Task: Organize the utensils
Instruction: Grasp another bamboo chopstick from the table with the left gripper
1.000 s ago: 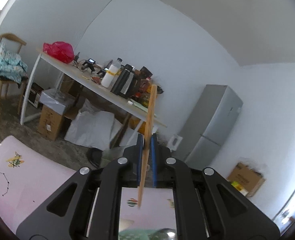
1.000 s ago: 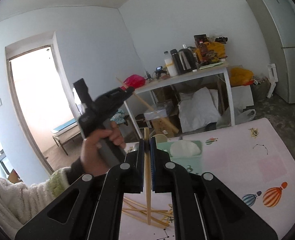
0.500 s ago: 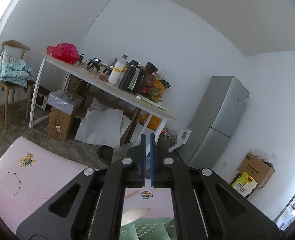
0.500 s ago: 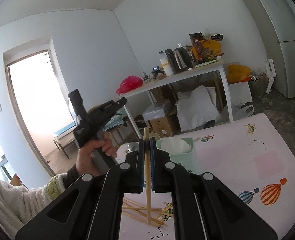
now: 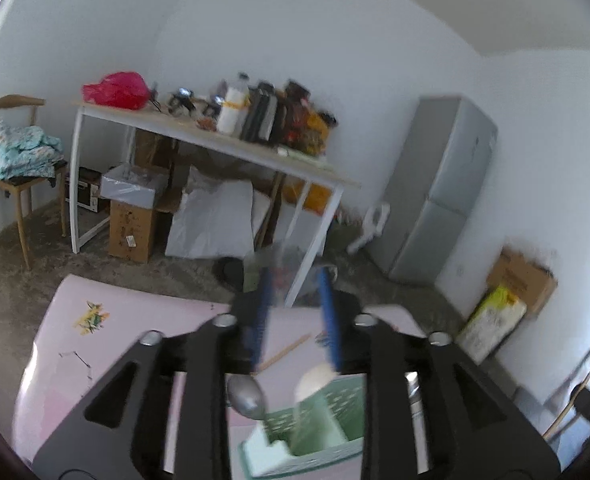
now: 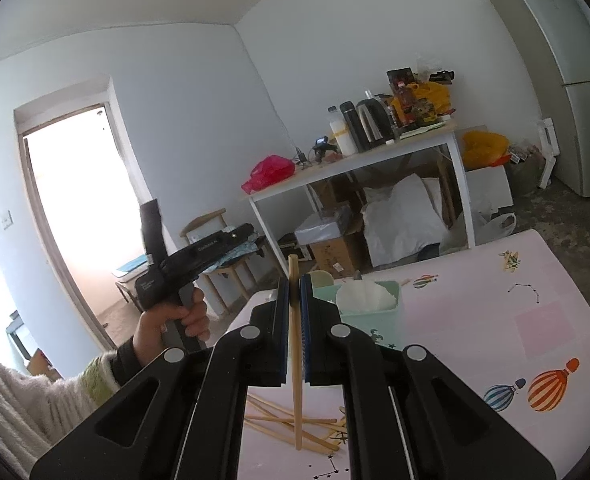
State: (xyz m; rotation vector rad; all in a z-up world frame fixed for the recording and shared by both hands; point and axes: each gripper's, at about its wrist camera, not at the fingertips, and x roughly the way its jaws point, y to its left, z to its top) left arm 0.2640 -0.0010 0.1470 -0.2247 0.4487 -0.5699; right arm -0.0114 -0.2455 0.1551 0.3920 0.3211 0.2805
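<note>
Landmark for this report: the green caddy [image 5: 315, 432], which stands on the pink desk [image 5: 107, 344].

Left gripper [image 5: 295, 312]: positioned directly above the caddy, jaws opening, nothing between them. It grasps no utensil. Inside the caddy, a metal spoon [image 5: 247, 394] and a white spoon [image 5: 315, 380] stand upright in their compartments. One loose chopstick [image 5: 285, 354] lies on the desk just beyond the caddy.

Right gripper [image 6: 295, 292]: clenched on a single wooden chopstick [image 6: 295, 360], held nearly upright, on the near side of the caddy [image 6: 371, 316]. Below its lower end, a scattered pile of chopsticks [image 6: 295, 420] lies on the desk, nearer the camera than the caddy.

Step in hand, as judged: sorting chopsticks into the caddy, one at a time; the right gripper carries the current piece, the left is free.

Next move, as judged: carry the held chopstick over the caddy, align its lower end with an open compartment, lower it, then release. The stick should stay near vertical so it clears the rim and the spoons. Which compartment is intended cannot be told.
</note>
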